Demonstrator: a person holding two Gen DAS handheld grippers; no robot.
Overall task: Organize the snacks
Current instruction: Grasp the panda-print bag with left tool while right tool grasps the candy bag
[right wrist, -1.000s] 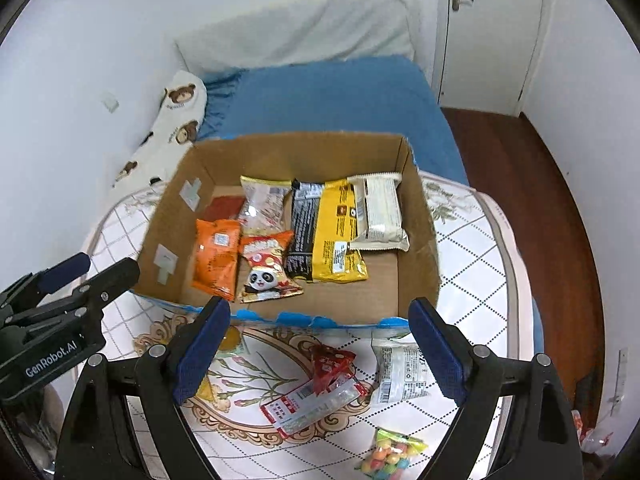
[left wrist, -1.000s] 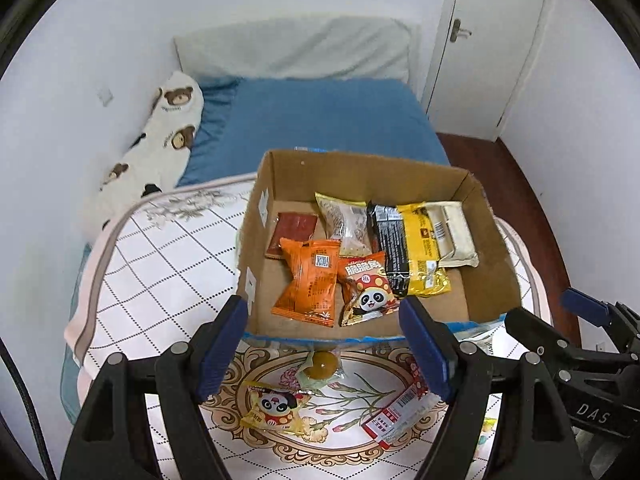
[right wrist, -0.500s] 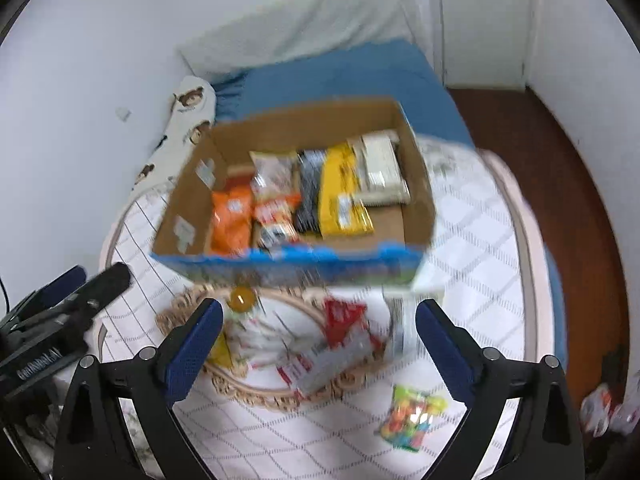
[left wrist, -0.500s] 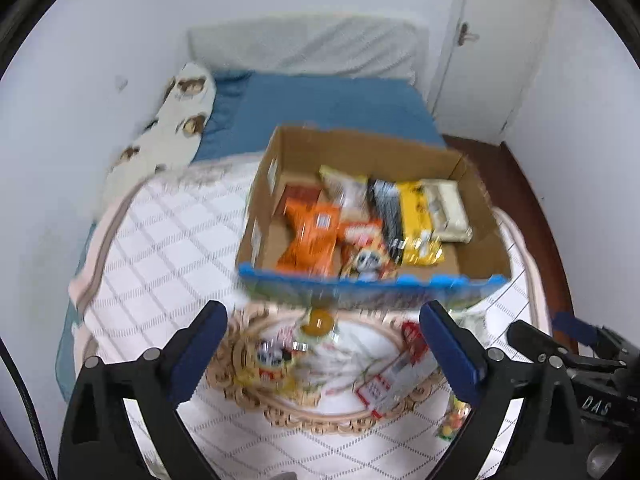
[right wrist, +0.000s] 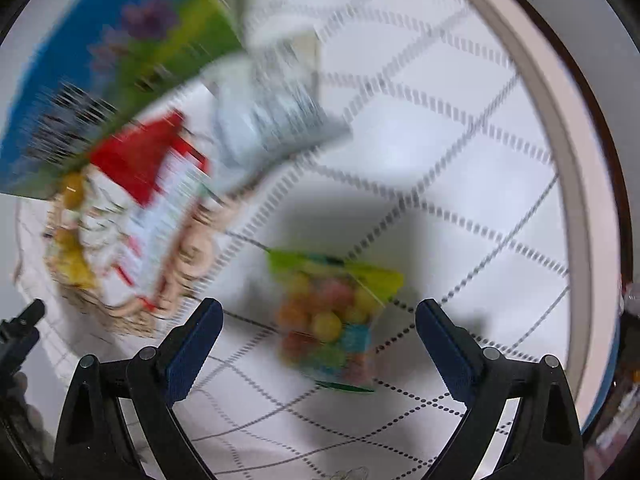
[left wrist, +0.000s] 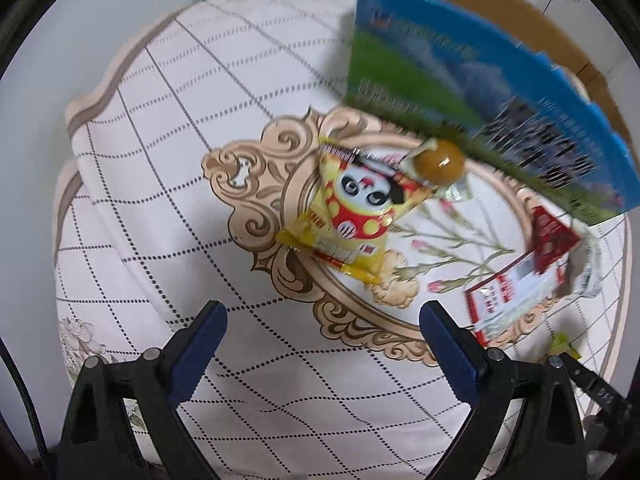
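Left wrist view: we find the left tool (left wrist: pixel 320 322) released, its blue-padded fingers (left wrist: pixel 198 346) spread wide and holding nothing, above the white quilted bench cover with dotted grid and beige scroll medallion (left wrist: pixel 168 184). Beyond the fingers lies a yellow panda-print snack pouch (left wrist: pixel 356 216), flat on the medallion. A round amber sweet in clear wrap (left wrist: pixel 438 156) sits just beside the pouch's far corner, close against the blue-and-green printed wall of the cardboard box (left wrist: pixel 480 92). A red-and-white flat packet (left wrist: pixel 524 272) lies to the right, near the box.

Right wrist view, heavily blurred: we find the right tool (right wrist: pixel 318 322) likewise released and empty. A clear bag of multicoloured round candies with a green top (right wrist: pixel 332 320) lies on the cover between its fingers. A white-grey wrapper (right wrist: pixel 272 120) rests beside the box.
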